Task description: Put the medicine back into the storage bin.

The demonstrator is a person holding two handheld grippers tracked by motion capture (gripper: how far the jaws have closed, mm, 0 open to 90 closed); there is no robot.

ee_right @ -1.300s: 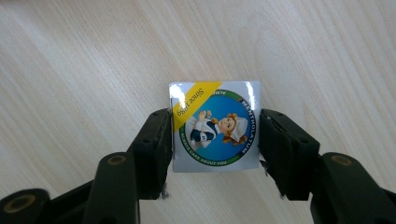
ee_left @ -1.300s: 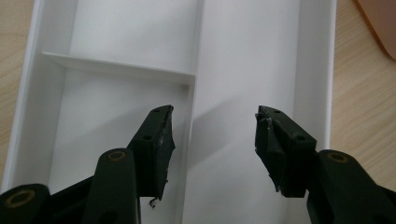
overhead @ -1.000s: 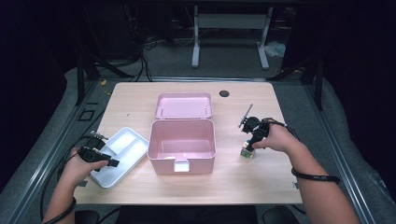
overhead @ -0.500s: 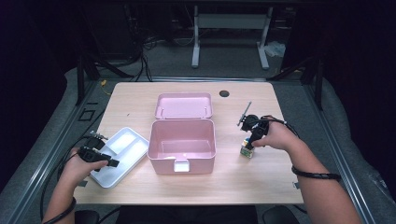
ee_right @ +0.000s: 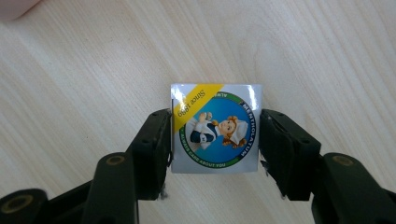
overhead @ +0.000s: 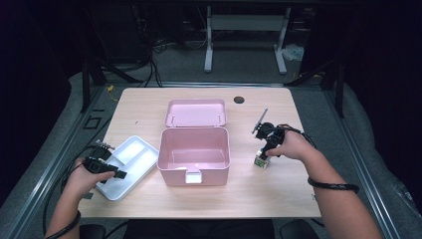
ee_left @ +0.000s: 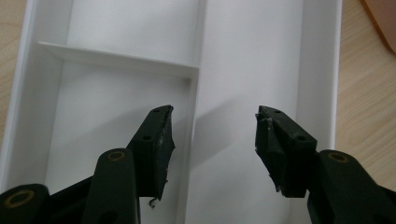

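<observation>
A small square Mentholatum box (ee_right: 215,128), with a cartoon figure on its top, stands on the wooden table (overhead: 278,199), right of the pink case. My right gripper (ee_right: 215,140) points down over the small box (overhead: 260,161). Its jaws have just been opening and flank the box's two sides without visibly squeezing it. At the table's left, my left gripper (ee_left: 212,123) hovers open and empty over a white divided tray (ee_left: 116,60), above the divider between two compartments. In the high view, the left gripper (overhead: 118,175) sits at the tray's (overhead: 134,149) near edge.
An open pink case (overhead: 194,162) stands mid-table, its lid (overhead: 195,112) lying flat behind it, and its inside looks empty. A dark round hole (overhead: 239,99) marks the table's far side. Cables trail from both grippers.
The right hand has shifted only slightly around the small box. The left hand has kept still over the tray.
</observation>
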